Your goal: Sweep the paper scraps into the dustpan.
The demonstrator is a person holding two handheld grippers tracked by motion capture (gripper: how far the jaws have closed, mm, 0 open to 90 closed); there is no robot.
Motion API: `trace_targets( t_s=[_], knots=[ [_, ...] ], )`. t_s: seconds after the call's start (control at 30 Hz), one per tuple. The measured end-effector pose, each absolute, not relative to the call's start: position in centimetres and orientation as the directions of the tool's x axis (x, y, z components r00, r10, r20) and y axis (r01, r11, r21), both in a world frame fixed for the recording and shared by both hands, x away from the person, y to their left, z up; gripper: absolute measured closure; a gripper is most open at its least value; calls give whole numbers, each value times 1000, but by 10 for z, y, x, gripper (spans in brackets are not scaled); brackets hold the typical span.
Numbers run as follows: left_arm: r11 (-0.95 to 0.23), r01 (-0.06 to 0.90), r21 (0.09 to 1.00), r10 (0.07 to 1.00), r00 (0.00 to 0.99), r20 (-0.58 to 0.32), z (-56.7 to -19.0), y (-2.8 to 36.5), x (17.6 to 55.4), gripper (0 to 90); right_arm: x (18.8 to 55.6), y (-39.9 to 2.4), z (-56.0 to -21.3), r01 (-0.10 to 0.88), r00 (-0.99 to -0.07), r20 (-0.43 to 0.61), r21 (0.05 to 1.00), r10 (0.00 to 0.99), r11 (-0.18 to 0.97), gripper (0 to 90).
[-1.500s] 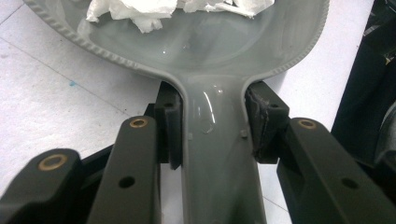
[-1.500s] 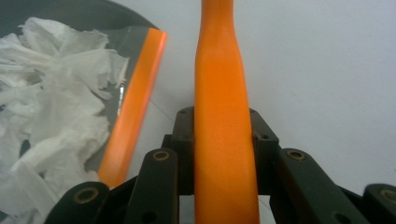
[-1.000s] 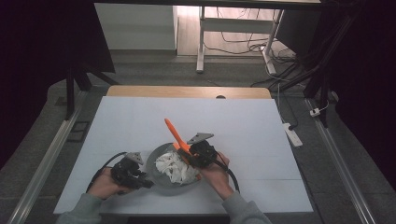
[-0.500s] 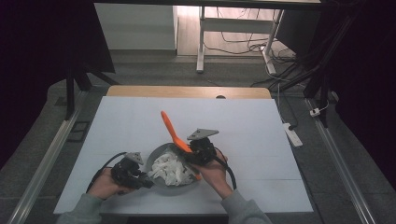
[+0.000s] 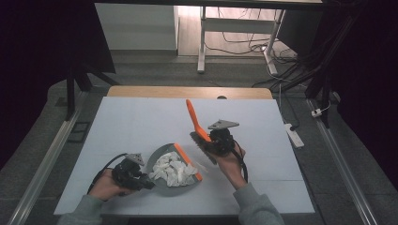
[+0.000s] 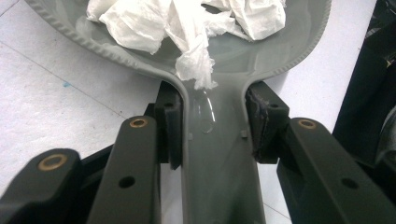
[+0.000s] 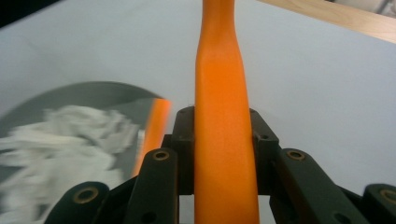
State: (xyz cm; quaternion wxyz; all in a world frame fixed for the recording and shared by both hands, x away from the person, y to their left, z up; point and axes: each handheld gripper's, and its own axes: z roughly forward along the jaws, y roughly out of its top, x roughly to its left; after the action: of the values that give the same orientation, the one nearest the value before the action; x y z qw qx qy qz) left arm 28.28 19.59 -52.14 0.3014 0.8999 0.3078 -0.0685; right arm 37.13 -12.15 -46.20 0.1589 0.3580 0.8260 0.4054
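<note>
A grey dustpan [image 5: 162,185] with an orange lip lies on the white table and holds crumpled white paper [image 5: 171,169]. My left gripper [image 5: 141,180] is shut on the dustpan's handle [image 6: 217,154], one pad pressing each side. My right gripper [image 5: 217,143] is shut on the orange handle [image 7: 223,116] of a hand brush [image 5: 196,126], which points up and away. Its dark bristles hang just right of the pan's lip. In the right gripper view the pan [image 7: 70,100] and paper [image 7: 60,135] lie to the left.
The white table [image 5: 141,122] has a wooden strip along its far edge [image 5: 187,92]. A white power strip [image 5: 294,135] lies off the table's right side. Cables and a desk frame stand on the floor beyond.
My right gripper has drawn the brush to the right, off the pan, and tipped its handle more upright. The left gripper and the dustpan have stayed put.
</note>
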Motion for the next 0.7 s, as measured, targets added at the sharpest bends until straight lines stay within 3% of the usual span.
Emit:
trace_targets(
  t_s=[0.37, 0.7],
  knots=[
    [-642, 583, 498, 497, 811, -309, -520, 196, 279, 615, 401, -131, -487, 531, -632, -25, 714, 775, 456, 705],
    [-652, 572, 497, 484, 819, -308, -520, 186, 276, 616, 367, -95, -492, 485, -703, -50, 695, 709, 530, 704]
  ],
)
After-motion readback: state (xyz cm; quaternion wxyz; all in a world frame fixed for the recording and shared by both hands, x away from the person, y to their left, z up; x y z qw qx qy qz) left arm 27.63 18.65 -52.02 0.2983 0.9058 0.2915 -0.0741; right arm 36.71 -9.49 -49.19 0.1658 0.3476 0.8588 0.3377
